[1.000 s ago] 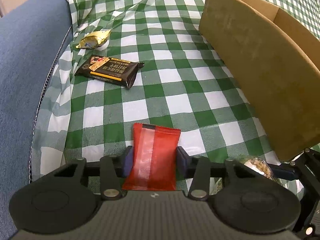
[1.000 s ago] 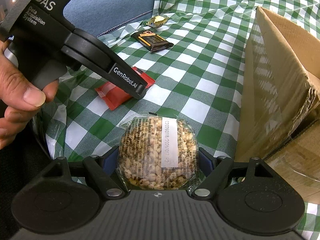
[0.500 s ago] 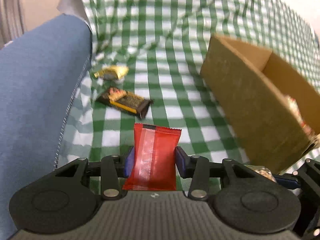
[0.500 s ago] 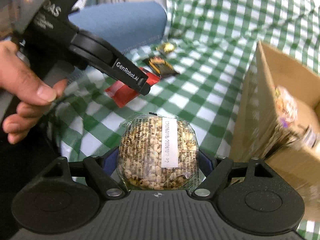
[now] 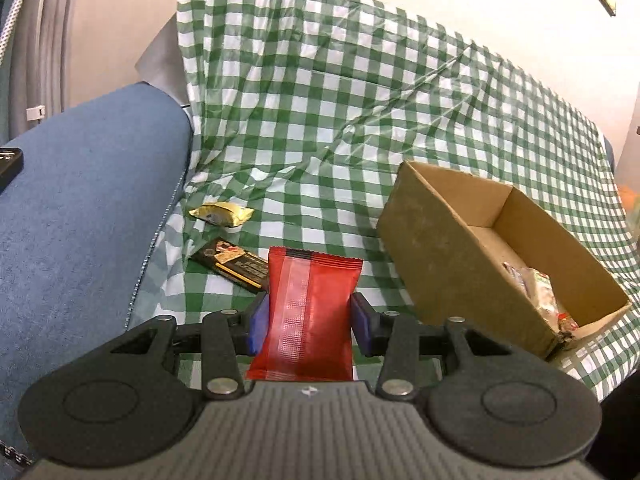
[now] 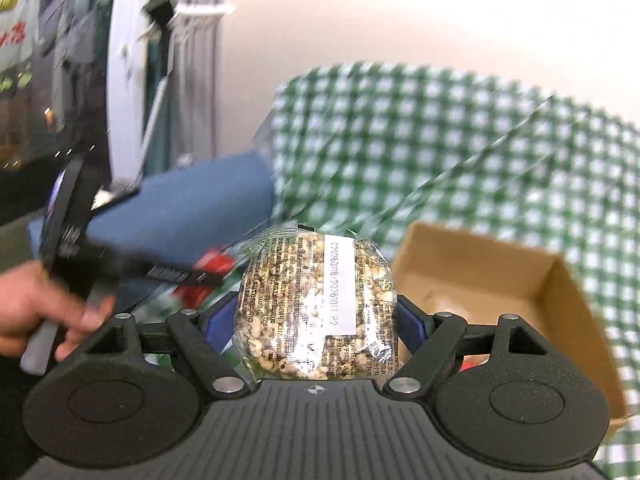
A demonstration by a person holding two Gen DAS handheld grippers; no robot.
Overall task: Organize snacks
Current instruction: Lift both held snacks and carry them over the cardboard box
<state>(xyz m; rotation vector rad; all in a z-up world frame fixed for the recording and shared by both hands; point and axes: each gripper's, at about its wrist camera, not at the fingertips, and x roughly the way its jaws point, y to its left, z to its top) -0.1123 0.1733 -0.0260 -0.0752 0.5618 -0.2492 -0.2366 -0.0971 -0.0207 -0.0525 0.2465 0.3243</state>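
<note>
Between your left gripper's (image 5: 308, 318) jaws sits the red packet (image 5: 310, 312), pinched on its two long edges with the sealed top sticking out ahead. Your right gripper (image 6: 316, 322) has its jaws clamped on the clear-wrapped puffed grain cake (image 6: 318, 306), held at its widest part. Ahead and to the right of both sets of jaws is the open cardboard box (image 5: 432, 240), with at least one wrapped snack already lying in it. Both packs look light and crinkly, so I'd guess the film is slick and could slide if you loosen up early; the grain cake probably crumbles if squeezed harder, so side edges are the right place to hold. Ahead-left of the left jaws, a dark bar wrapper (image 5: 232, 264) and a gold packet (image 5: 222, 214) lie on the green checked cloth (image 5: 320, 120), not yet boxed. The right view is blurry.
</note>
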